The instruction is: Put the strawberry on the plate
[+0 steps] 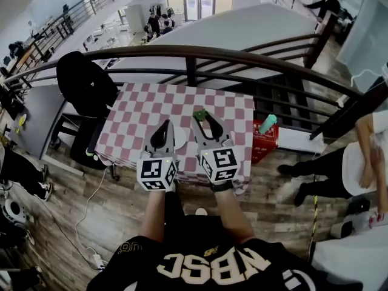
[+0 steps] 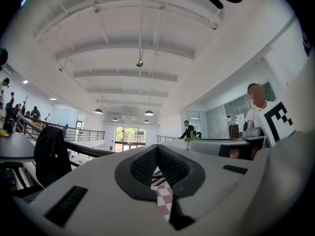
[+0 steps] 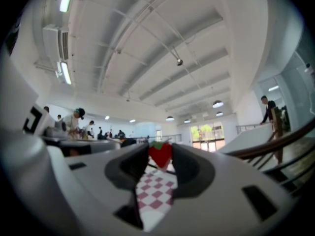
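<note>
My right gripper (image 1: 200, 115) is shut on a red strawberry (image 3: 160, 154) with a green top, held at the fingertips above the checkered table (image 1: 139, 111); in the head view only the strawberry's green top (image 1: 199, 114) shows. The left gripper (image 1: 164, 126) is shut with nothing between its jaws; in its own view the left gripper (image 2: 157, 151) has its pads touching. A white plate (image 1: 180, 139) lies on the cloth between the two grippers, mostly hidden under the left one.
A dark curved railing (image 1: 194, 56) runs just beyond the table. A black chair with a jacket (image 1: 86, 83) stands at the table's left. A red box and a green bottle (image 1: 267, 125) sit to the right. A person (image 1: 357, 159) sits at far right.
</note>
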